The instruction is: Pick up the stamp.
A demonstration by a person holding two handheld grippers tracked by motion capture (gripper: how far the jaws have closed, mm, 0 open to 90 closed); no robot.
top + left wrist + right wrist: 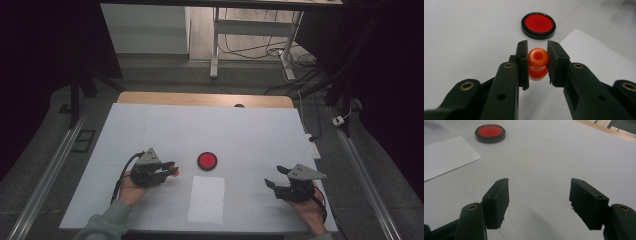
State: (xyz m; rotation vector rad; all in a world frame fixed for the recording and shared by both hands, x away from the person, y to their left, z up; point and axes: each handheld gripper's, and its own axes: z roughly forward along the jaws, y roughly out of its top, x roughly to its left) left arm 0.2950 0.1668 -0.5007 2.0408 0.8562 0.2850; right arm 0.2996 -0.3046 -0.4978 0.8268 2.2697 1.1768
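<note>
The glossy orange plastic piece (538,64), shaped like two stacked rounded beads with a hole through its upper end, stands with its long axis running along the jaws, hole end towards the round red disc with a black rim (538,25). The left gripper (537,61) is clamped on it, matte black pads pressing both sides. The piece sits just short of the disc, left of the white paper sheet (207,199). The right gripper (539,202), jaws wide apart, hovers over the pale table (260,135), well right of the disc.
</note>
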